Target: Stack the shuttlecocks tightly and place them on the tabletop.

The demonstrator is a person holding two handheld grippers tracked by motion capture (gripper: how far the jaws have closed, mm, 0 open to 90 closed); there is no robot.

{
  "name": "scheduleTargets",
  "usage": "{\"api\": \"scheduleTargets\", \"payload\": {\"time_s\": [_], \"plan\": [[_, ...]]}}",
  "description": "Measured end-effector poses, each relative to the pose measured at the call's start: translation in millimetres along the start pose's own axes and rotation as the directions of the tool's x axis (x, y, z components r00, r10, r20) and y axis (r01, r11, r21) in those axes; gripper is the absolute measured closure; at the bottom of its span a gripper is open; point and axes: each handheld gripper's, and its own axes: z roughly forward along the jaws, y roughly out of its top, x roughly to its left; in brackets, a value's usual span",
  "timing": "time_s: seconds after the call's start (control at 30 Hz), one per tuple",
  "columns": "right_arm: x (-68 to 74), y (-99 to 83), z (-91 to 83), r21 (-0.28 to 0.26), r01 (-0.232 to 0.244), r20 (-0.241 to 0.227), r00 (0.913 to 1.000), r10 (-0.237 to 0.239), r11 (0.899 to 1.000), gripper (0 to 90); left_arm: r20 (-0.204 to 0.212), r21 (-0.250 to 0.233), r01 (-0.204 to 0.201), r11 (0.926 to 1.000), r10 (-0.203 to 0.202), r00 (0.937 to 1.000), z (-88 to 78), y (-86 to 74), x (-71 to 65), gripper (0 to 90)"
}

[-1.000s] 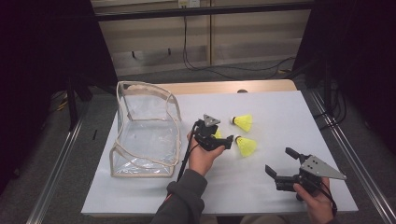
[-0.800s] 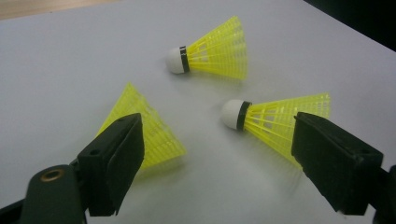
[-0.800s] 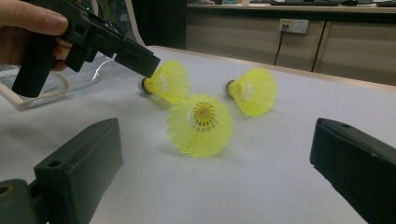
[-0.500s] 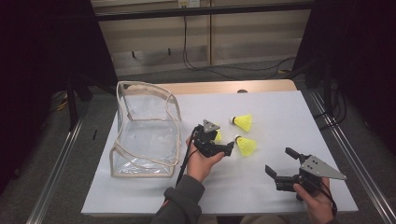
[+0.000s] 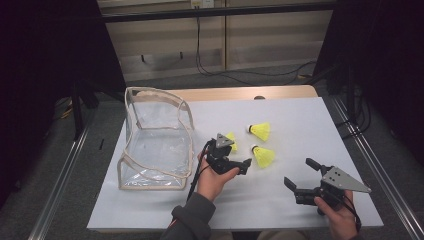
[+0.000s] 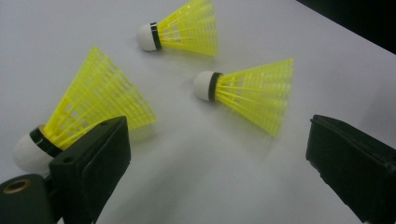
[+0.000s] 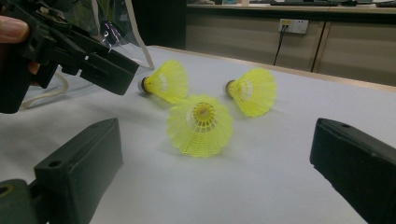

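Left tool (image 5: 239, 162) has just been opening, jaws now spread wide and gripping nothing. In the left gripper view the nearest shuttlecock (image 6: 84, 122) lies on its side just outside the left-hand jaw, cork by the jaw base, not between the jaws.

Risks, as I judge them:
- A closing move here catches air, or the jaw edge clips the skirt and flicks the shuttlecock away. It's light, and it rolls in an arc on its cone.
- Pinching the mesh skirt instead of the cork would crush or deform it.
- Sweeping sideways to centre on it could knock the middle shuttlecock (image 6: 247, 93), just ahead between the jaw lines, or the far shuttlecock (image 6: 183, 29) beyond it.

Right tool (image 5: 306, 178) rests low on the white surface (image 5: 300, 115), released, jaws wide, well apart from the left one; its view faces the three shuttlecocks head-on. Not in the way.

Clear zip pouch (image 5: 157, 135) stands open on the far side of the left tool from the shuttlecocks. Its floppy rim may sag or block a drop-in.
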Motion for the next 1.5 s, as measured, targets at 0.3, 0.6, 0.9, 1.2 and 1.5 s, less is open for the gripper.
{"api": "scheduleTargets", "payload": {"time_s": [0.3, 0.6, 0.9, 1.2, 1.5], "plan": [[0.8, 0.0, 0.1, 0.004, -0.001, 0.001, 1.0000, 0.001, 1.000, 1.5, 0.047, 0.020, -0.015, 0.9997, 0.014, 0.9988, -3.5, -11.5, -5.0, 4.8], [0.0, 0.0, -0.3, 0.001, 0.001, 0.001, 1.0000, -0.001, 1.000, 1.5, 0.073, 0.034, -0.037, 0.9988, 0.034, 0.9968, -7.4, -20.2, -8.7, 4.8], [0.7, 0.0, 0.0, 0.003, 0.002, 0.001, 1.0000, -0.002, 1.000, 1.5, 0.118, 0.040, -0.046, 0.9981, 0.040, 0.9922, -12.2, -29.1, -12.9, 4.7], [1.1, 0.1, -0.1, 0.003, 0.003, 0.000, 1.0000, -0.003, 1.000, 1.5, 0.155, 0.039, -0.052, 0.9979, 0.045, 0.9868, -17.3, -31.7, -14.0, 4.4], [1.1, 0.1, -0.1, 0.003, 0.005, 0.000, 1.0000, -0.005, 1.000, 1.5, 0.190, 0.055, -0.080, 0.9953, 0.068, 0.9795, -22.7, -37.0, -16.1, 4.4]]}}
